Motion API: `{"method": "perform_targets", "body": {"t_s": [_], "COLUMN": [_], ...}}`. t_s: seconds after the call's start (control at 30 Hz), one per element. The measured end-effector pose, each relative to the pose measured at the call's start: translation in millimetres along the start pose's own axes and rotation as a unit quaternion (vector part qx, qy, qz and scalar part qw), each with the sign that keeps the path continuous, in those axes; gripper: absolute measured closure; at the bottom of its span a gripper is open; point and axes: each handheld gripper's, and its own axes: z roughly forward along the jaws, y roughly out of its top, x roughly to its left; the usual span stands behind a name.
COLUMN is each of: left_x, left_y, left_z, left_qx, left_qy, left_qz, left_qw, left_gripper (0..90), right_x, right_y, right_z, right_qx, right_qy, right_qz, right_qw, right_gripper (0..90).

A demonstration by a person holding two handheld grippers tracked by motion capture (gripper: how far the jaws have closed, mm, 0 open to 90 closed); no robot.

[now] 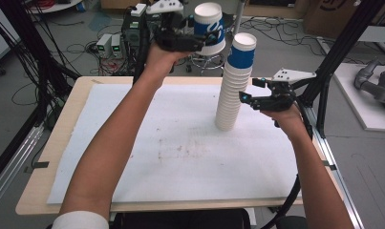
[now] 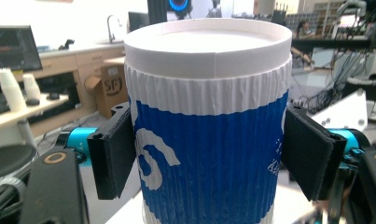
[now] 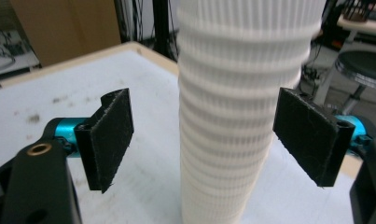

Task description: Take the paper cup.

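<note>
Both right tool (image 3: 202, 140) pads (image 3: 108, 137) stand clear of stack (image 3: 241, 116).

A single upside-down blue-and-white ribbed paper cup (image 1: 210, 29) is held upright in the air, above and beyond the far edge of the table, its white base rim uppermost. A tall stack of upside-down white ribbed paper cups (image 1: 233, 88), topped by a blue-banded one, stands leaning slightly on the white mat, right of centre.
</note>
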Motion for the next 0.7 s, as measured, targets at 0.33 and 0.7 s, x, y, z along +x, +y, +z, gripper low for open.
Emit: {"method": "perform_targets", "body": {"t_s": [0.33, 0.7], "left_x": [-7.8, -15.1], "left_y": [-80.1, -143.6], "left_z": [-31.6, -56.0], "left_qx": [0.044, 0.057], "left_qy": [-0.005, 0.001], "left_qz": [-0.009, -0.043], "left_qw": [0.9990, 0.9975], "left_gripper": [25.3, 25.3], "right_x": [15.2, 39.1], "right_y": [-61.5, -94.9], "right_z": [-4.6, 17.9], "right_qx": [0.012, 0.016], "right_qy": [0.010, 0.020], "right_qz": [0.031, 0.032], "right_qw": [0.9994, 0.9992], "right_gripper": [19.4, 19.4]}}
